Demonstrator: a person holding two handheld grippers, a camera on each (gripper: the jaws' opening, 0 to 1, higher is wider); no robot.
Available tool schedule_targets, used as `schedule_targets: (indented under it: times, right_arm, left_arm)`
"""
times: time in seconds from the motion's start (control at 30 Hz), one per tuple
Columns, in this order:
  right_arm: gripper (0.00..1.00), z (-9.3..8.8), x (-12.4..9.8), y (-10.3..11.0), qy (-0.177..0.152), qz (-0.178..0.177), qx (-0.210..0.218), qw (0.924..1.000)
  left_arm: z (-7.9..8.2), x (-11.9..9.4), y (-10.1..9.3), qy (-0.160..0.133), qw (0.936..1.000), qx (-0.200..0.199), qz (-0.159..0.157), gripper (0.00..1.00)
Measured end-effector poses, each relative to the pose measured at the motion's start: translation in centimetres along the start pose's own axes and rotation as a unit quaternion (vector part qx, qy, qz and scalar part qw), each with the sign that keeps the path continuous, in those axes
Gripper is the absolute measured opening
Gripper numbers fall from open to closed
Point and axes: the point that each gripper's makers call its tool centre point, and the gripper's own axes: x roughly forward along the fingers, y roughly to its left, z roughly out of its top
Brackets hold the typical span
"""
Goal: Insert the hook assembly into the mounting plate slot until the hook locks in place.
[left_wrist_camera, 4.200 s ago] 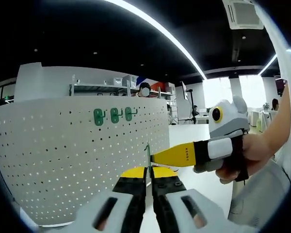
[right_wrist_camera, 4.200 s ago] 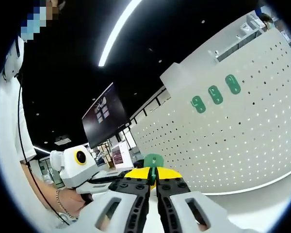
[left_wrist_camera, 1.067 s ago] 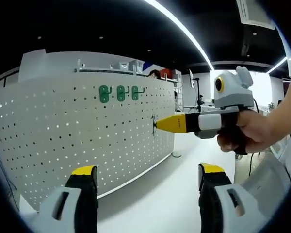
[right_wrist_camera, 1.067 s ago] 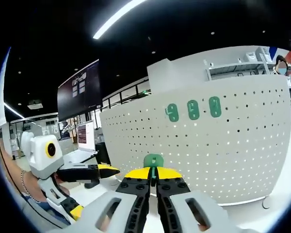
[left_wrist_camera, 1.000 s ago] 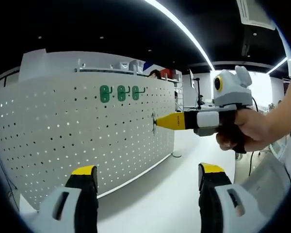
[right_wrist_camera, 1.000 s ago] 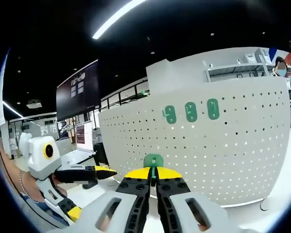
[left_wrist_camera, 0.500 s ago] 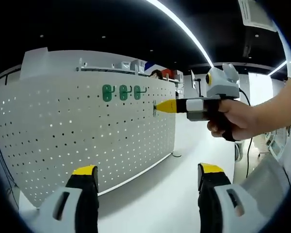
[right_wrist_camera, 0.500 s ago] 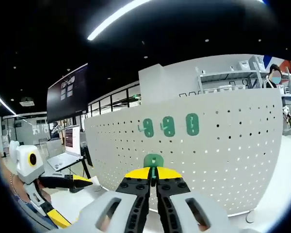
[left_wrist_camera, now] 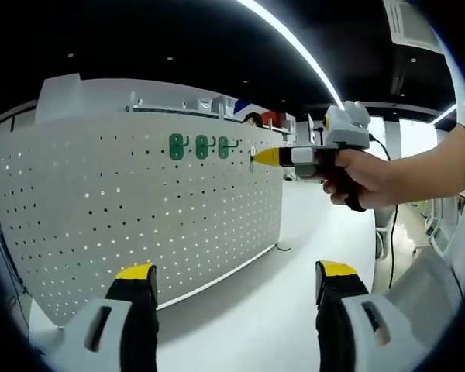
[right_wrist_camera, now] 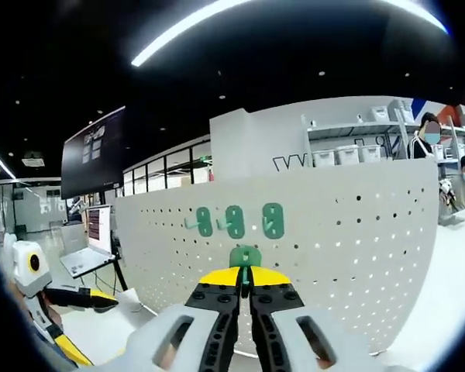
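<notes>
The right gripper (right_wrist_camera: 244, 288), clamped on the green hook (right_wrist_camera: 246, 256), was approaching the white pegboard (right_wrist_camera: 356, 248) beside three mounted hooks (right_wrist_camera: 234, 222); insertion remained, while the left gripper (left_wrist_camera: 236, 283) stood wide, empty.

In the right gripper view, the right tool (right_wrist_camera: 245, 284) covers the lower part of the green hook (right_wrist_camera: 246, 256). In the left gripper view that hook is too small to make out at the tool's tip. The pegboard (left_wrist_camera: 101, 209) runs off the left edge.
</notes>
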Motion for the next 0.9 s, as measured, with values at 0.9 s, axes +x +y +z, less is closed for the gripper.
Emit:
schedule_targets:
  times: [0.9]
  right_arm:
    - [0.01, 2.9, 2.2, -5.2, -0.011, -0.044, -0.035, 0.9984]
  left_arm:
    - [-1.3, -1.6, 0.7, 0.010, 0.9998, -0.007, 0.014, 0.86]
